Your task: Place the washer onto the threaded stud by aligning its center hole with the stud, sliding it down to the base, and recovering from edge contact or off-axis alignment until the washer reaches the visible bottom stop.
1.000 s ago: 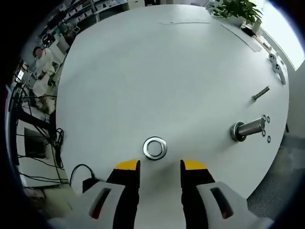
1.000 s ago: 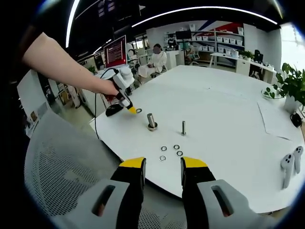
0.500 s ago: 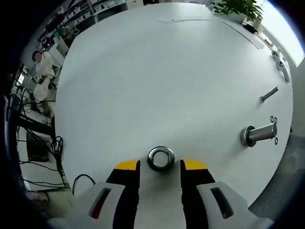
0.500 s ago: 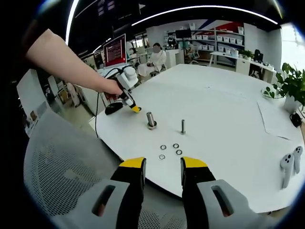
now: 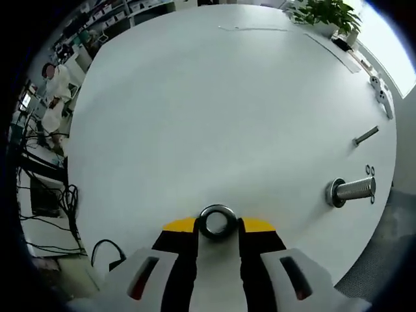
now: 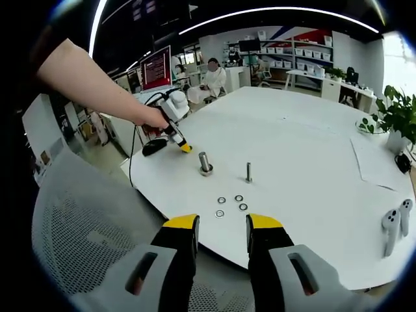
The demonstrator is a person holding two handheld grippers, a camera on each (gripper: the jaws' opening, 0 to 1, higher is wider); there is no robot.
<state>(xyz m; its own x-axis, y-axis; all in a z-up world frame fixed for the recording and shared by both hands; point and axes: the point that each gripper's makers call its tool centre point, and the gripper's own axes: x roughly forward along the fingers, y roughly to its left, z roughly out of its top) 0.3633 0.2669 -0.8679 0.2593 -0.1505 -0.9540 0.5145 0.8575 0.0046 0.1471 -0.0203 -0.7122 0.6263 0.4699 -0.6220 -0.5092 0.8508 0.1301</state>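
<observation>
A large steel washer (image 5: 203, 222) lies on the white table (image 5: 214, 104), and my left gripper (image 5: 218, 227) is shut on it, a yellow fingertip pressed to each side. The thick threaded stud (image 5: 352, 190) stands on its base to the right of the washer, well apart from it. From the right gripper view, the stud (image 6: 205, 162) stands near the table's near-left edge, with the left gripper (image 6: 184, 148) low on the table just left of it, held by a person's hand. My right gripper (image 6: 221, 225) hangs open off the near table edge, holding nothing.
A thin bolt (image 6: 248, 171) stands right of the stud, with several small washers (image 6: 221, 200) in front of it. Two white controllers (image 6: 393, 224) and a sheet of paper (image 6: 377, 162) lie at the right. A potted plant (image 6: 398, 114) stands behind them. A mesh chair (image 6: 84, 240) sits below my right gripper.
My left gripper has moved forward over the washer and its jaws have closed onto it. The right gripper has stayed where it was, open.
</observation>
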